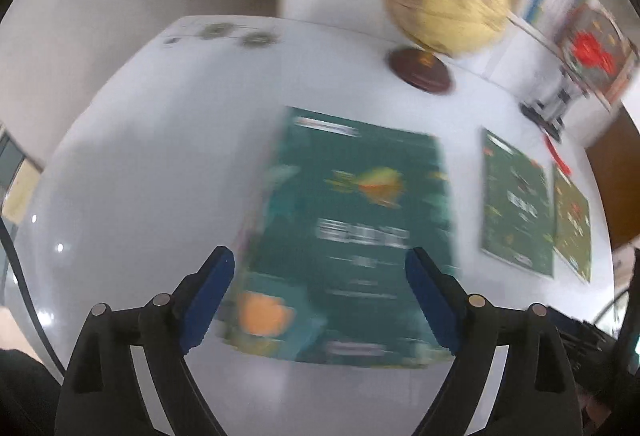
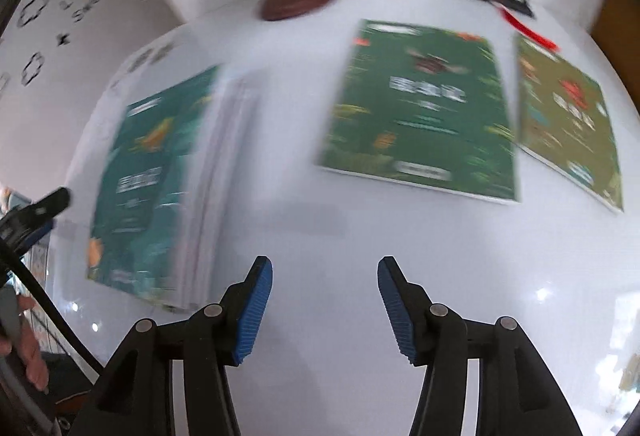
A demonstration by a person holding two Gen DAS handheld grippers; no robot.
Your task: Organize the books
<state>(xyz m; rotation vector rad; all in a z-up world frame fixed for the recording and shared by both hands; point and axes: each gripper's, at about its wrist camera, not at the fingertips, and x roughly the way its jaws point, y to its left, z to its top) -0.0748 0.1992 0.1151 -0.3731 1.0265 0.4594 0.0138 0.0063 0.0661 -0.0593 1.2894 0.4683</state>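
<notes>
Three paperback books are lying flat on the white table (image 2: 300, 236): the teal book (image 1: 352, 236) at the left, the green book (image 2: 424, 111) in the middle, the olive book (image 2: 572, 123) at the far right. The left gripper (image 1: 320, 296) is hovering spread wide above the teal one; the right gripper (image 2: 326, 310) is hanging released over bare table. The books are looking thin, light and bendy, with glossy covers likely slippery, so pinching an edge near the spine seems best.
</notes>
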